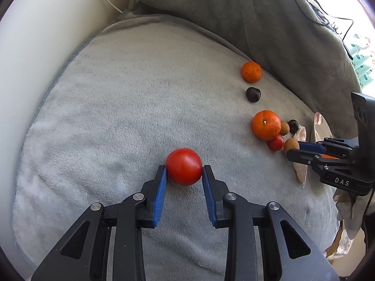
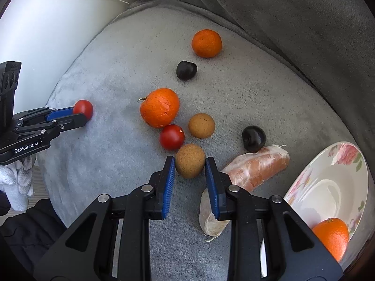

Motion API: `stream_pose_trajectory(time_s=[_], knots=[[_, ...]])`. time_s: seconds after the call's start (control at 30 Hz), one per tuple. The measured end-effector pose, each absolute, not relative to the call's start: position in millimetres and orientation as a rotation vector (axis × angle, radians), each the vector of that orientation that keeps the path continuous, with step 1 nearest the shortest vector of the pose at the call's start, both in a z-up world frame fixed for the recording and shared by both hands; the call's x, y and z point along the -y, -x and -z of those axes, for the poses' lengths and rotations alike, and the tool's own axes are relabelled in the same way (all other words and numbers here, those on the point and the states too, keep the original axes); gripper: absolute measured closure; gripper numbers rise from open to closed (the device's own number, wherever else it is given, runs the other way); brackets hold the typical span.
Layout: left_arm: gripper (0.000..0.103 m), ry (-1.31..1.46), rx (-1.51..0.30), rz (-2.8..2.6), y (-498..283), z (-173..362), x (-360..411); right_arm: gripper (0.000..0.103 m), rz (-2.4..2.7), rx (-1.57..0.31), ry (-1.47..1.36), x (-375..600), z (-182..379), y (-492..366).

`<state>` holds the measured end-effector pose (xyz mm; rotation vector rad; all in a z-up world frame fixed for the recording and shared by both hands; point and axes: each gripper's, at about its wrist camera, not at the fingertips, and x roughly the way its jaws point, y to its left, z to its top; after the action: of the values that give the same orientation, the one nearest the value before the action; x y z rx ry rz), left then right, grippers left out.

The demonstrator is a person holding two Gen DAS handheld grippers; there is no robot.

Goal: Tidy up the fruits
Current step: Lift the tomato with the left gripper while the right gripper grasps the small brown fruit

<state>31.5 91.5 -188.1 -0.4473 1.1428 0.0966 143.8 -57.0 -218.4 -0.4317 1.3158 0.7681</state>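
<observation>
On the grey cushion point(image 1: 117, 117) a red tomato point(image 1: 184, 161) sits between the blue pads of my left gripper point(image 1: 184, 171), which press on both its sides; the right wrist view shows the same grip point(image 2: 80, 114) from the side. My right gripper point(image 2: 190, 164) is shut on a round brown fruit point(image 2: 189, 157), seen small in the left wrist view point(image 1: 290, 144). Just beyond it lie a small tomato point(image 2: 171, 137), a second brown fruit point(image 2: 201, 125) and a large orange point(image 2: 159, 107). A floral plate point(image 2: 328, 187) at the lower right holds another orange point(image 2: 332, 236).
Farther back lie a smaller orange point(image 2: 206, 43) and a dark fruit point(image 2: 186, 70); another dark fruit point(image 2: 253, 138) rests by a wrapped carrot point(image 2: 255, 167). A second wrapped piece point(image 2: 211, 220) lies under my right fingers. A dark grey backrest point(image 2: 281, 11) rises behind; a white armrest point(image 1: 35, 46) borders the left.
</observation>
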Motion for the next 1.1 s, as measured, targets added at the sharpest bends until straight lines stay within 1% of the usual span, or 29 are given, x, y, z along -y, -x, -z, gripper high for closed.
stream_pose_trajectory(time_s=[0.37,0.63,1.1], knots=[[0.074,0.43,-1.076,-0.064,-20.9,158.9,-84.0,0.076,-0.744,-1.257,0.334,83.2,188.4,-139.7],[0.074,0.414,-1.025,0.005,-35.5,131.1,-71.4,0.076,-0.693,-1.214,0.252,118.5,163.2,-136.3],[0.074,0.333,-0.995,0.205,-72.8,110.7,2.7,0.076,-0.553,-1.155,0.127,191.7,135.7,-137.7]])
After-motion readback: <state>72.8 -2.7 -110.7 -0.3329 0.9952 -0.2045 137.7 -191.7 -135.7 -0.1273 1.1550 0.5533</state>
